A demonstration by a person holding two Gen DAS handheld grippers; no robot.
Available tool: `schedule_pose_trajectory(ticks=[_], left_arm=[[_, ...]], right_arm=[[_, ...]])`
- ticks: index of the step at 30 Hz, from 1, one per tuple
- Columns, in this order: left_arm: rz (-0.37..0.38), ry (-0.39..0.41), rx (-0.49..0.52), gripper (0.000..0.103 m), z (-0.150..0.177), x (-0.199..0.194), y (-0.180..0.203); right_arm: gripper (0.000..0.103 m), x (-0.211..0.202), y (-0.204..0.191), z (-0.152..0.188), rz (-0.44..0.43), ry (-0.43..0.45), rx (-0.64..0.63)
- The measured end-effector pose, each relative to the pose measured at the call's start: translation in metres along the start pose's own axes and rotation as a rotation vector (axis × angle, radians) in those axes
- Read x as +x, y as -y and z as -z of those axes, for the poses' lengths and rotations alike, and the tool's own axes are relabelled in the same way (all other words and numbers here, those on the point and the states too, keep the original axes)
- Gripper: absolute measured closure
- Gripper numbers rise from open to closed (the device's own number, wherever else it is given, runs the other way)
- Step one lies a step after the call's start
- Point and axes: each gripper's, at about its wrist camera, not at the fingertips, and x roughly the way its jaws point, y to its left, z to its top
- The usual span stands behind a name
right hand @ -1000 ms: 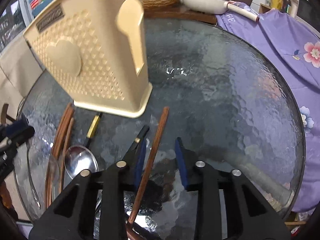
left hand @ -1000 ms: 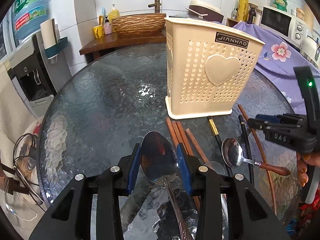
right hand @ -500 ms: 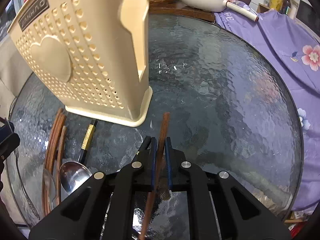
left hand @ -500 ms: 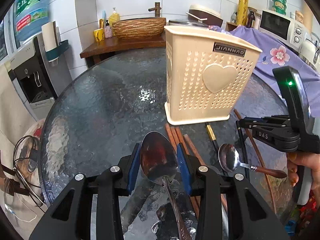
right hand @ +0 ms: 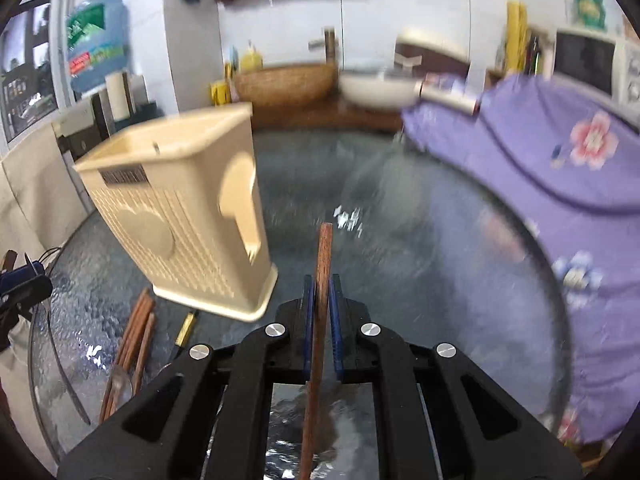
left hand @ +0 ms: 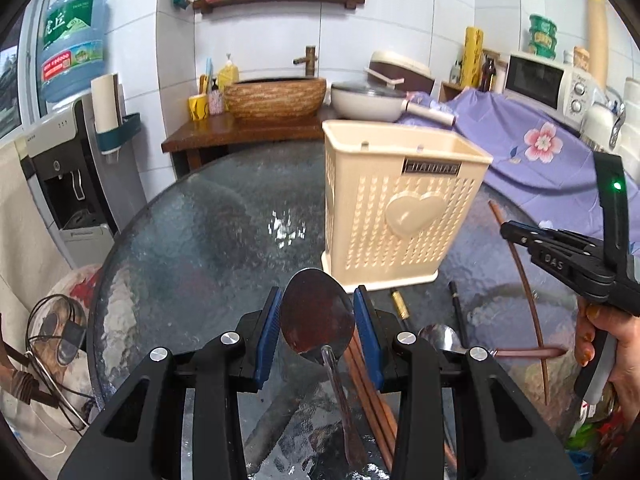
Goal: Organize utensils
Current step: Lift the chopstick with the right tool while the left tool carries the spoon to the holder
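Note:
My left gripper (left hand: 318, 316) is shut on a steel spoon (left hand: 316, 318), bowl forward, held above the round glass table (left hand: 208, 240). My right gripper (right hand: 321, 312) is shut on a brown wooden chopstick (right hand: 322, 264) and holds it lifted; both show at the right of the left wrist view, the gripper (left hand: 510, 236) and the chopstick (left hand: 524, 284). The cream perforated utensil holder (left hand: 396, 208) stands upright on the table, ahead of both grippers; it also shows in the right wrist view (right hand: 180, 216). More chopsticks (left hand: 372, 400) and a second spoon (left hand: 442, 338) lie in front of it.
A purple flowered cloth (right hand: 540, 152) covers the surface to the right of the table. Behind the table stand a wooden counter with a woven basin (left hand: 276, 94), a white pan (left hand: 366, 100) and a water dispenser (left hand: 68, 152). A microwave (left hand: 548, 82) stands at far right.
My right gripper closed on the wooden chopstick and lifted it off the table, tilting upward. My left gripper rose with the spoon still held.

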Motion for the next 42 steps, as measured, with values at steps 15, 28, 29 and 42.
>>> schedule_pose_trajectory(ticks=[15,28,29,42], left_arm=[[0.014,0.094,0.000,0.068,-0.013,-0.030,0.002],[0.042,0.170,-0.002,0.068,-0.055,-0.055,0.003],[0.044,0.182,0.000,0.068,-0.063,-0.058,0.004],[0.000,0.311,0.009,0.068,-0.191,-0.058,0.018]], right_arm=[[0.095,-0.086,-0.003,-0.009,-0.092,0.193,0.005],[0.095,-0.128,-0.016,-0.050,-0.208,0.262,0.006],[0.095,-0.131,-0.018,-0.057,-0.219,0.268,0.009],[0.095,-0.171,-0.041,-0.193,-0.258,0.402,0.038]])
